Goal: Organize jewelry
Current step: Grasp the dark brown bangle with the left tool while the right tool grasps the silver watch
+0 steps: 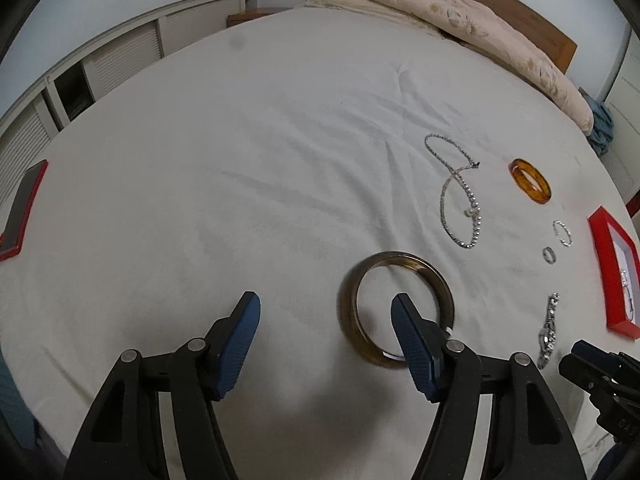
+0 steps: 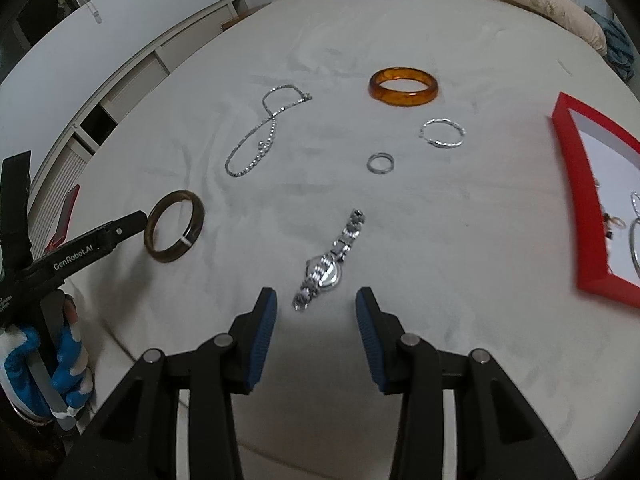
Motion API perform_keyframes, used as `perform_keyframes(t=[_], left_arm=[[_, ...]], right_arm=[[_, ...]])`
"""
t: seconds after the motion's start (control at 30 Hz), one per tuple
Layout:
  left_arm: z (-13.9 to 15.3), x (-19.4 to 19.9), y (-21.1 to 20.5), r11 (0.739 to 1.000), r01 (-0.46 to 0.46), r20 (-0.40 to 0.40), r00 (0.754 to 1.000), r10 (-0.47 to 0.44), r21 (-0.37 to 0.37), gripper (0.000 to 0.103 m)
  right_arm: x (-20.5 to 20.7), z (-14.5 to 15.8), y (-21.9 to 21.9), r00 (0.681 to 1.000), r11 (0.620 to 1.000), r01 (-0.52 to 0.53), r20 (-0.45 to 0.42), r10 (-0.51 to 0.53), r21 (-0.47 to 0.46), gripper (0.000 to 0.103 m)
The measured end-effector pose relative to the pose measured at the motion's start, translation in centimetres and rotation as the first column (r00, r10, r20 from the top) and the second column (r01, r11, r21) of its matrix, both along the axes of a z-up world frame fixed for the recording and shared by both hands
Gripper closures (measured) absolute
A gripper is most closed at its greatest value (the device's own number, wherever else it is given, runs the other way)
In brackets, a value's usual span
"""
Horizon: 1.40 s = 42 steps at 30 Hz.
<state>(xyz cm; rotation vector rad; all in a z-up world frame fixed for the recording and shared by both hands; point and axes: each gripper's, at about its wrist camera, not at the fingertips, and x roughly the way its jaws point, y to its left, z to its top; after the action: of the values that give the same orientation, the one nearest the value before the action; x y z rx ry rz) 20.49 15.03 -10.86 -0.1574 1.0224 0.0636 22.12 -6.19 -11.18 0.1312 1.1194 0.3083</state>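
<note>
My left gripper (image 1: 326, 306) stands open over a dark brown bangle (image 1: 346, 304) lying flat on the white bedsheet. Its right fingertip sits inside the ring and its left one outside, so the bangle's left rim lies between them. In the right wrist view the same bangle (image 2: 168, 258) has a left finger (image 2: 124, 224) at its edge. My right gripper (image 2: 316, 298) is open, with a silver watch (image 2: 330, 274) just ahead of its tips. Further out lie a silver chain necklace (image 2: 260, 136), an amber bangle (image 2: 402, 86), a silver hoop (image 2: 442, 133) and a small ring (image 2: 381, 163).
A red jewelry box (image 2: 568, 168) with some pieces inside lies open on the right. Its red lid (image 1: 24, 208) rests near the bed's left edge. A folded quilt (image 1: 460, 20) lines the headboard. White cabinets (image 1: 120, 60) stand beyond the bed on the left. A gloved hand (image 2: 64, 360) holds the left gripper.
</note>
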Motion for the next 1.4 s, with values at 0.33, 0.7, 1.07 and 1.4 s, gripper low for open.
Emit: perform_keyframes(t=[0.33,0.7,1.07,1.4], left_arm=[[-2.0,0.3,-0.5,0.999,0.038,-0.048,0.998,-0.037,0.032,0.051],[-2.4,0.4,-0.9,0.996,0.077,-0.04,0.996,-0.075,0.051,0.069],[-1.9,0.8,-2.9,0.989,0.116,-0.028,0.993,-0.114,0.089,0.094],[-0.5,-0.1,-3.4,0.991,0.11,-0.006,0.994,-0.11,0.082,0.094]], right_arm=[[1.7,-2.0,1.1,0.999,1.0,-0.002,-0.035,0.002,0.004,0.063],[2.3,-2.8,2.0,0.999,0.999,-0.03,-0.015,0.03,-0.022,0.064],[2.4,-2.4,1.7,0.998,0.998,-0.062,-0.013,0.061,-0.028,0.081],[1.0,-0.5,1.1,0.998,0.998,-0.066,0.013,0.066,-0.012,0.081]])
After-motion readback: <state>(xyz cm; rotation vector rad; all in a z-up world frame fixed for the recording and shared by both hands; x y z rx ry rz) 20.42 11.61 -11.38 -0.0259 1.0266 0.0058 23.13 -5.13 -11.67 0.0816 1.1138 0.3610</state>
